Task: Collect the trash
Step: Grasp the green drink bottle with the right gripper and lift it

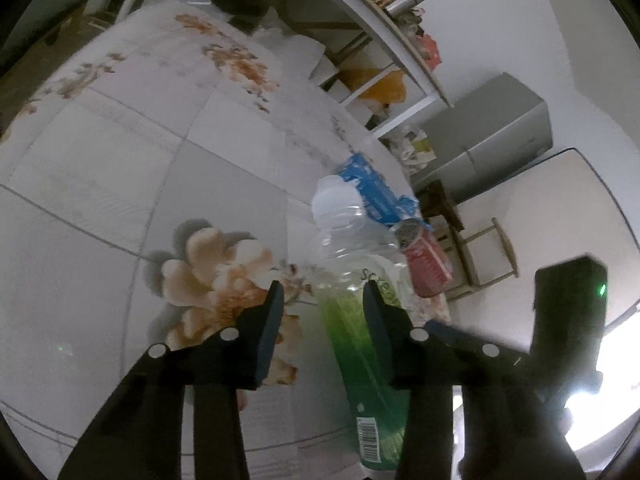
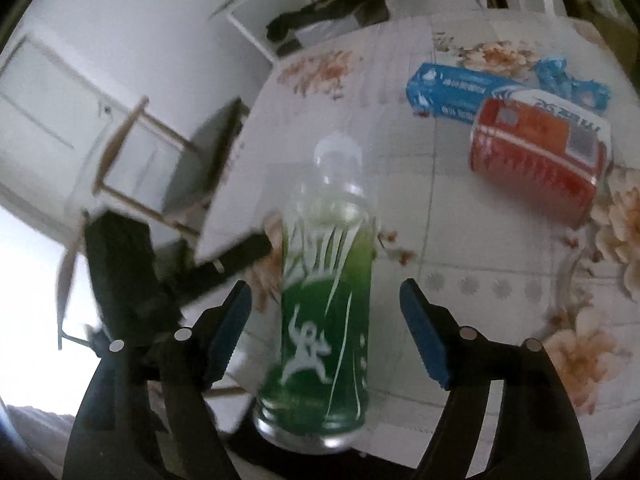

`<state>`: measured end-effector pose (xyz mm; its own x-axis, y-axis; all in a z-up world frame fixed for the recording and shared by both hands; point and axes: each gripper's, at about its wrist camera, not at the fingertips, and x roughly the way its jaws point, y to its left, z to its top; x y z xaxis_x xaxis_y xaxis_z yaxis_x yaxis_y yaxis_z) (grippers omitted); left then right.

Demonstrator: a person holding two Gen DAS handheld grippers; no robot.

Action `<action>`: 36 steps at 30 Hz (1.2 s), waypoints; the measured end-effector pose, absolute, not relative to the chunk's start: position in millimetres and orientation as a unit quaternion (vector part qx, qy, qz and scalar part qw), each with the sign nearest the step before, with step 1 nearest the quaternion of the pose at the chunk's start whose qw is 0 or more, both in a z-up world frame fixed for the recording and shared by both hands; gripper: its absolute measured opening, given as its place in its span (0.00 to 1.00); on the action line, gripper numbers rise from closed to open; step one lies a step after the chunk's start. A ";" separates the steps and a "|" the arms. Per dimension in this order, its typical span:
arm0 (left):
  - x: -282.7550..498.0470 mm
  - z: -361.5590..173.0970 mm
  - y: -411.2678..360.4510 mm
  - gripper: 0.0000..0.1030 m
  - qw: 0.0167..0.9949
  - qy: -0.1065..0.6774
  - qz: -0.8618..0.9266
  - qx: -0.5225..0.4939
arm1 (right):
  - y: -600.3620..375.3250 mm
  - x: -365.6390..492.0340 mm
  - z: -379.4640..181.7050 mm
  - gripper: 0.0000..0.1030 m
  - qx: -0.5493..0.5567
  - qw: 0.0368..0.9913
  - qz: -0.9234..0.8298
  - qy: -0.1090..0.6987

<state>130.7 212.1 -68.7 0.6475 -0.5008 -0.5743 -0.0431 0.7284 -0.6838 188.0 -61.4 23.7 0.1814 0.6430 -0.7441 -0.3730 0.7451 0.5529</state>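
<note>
The bottle [image 2: 326, 292], clear plastic with a green label and a white cap, stands upright on the counter [image 2: 460, 248], near its edge, between both grippers. In the right wrist view, the right gripper [image 2: 324, 324] has its fingers spread wide on either side of the bottle, with a clear gap on each flank; nothing is pinched there. In the left wrist view, the left gripper [image 1: 322, 300] is half closed around the same bottle: its right finger [image 1: 378, 320] overlaps the label and seems to touch it, while its left finger stands apart from the bottle. So it looks like a partial closure, not a firm pinch.

2 other pieces of trash lie farther back on the counter: a red can [image 2: 540, 160] on its side and a blue box [image 2: 460, 88] just behind it, touching or nearly so.

The step in hand appears to be seizing the bottle, the 1st of 3 items. Next, the left fingers probably need to press on both sides of the label before any lift. The bottle looks empty and light, so an uneven push from 1 finger could tip it toward the edge.
</note>
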 end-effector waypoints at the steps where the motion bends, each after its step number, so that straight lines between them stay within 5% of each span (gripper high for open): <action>1: 129.9 -69.1 212.4 0.37 0.842 0.398 -0.132 -0.339 | -59.6 192.8 23.4 0.71 0.136 0.755 0.336 0.547; 12: 126.5 -73.4 201.1 0.34 0.846 0.416 -0.140 -0.303 | -23.8 228.0 -3.8 0.72 0.164 0.724 0.319 0.590; 21: 129.2 -68.2 194.5 0.34 0.849 0.413 -0.152 -0.293 | -36.3 224.0 -12.7 0.63 0.166 0.724 0.312 0.593; 36: 124.5 -39.9 155.0 0.34 0.856 0.393 -0.209 -0.265 | -112.6 155.8 66.9 0.63 0.124 0.885 0.259 0.366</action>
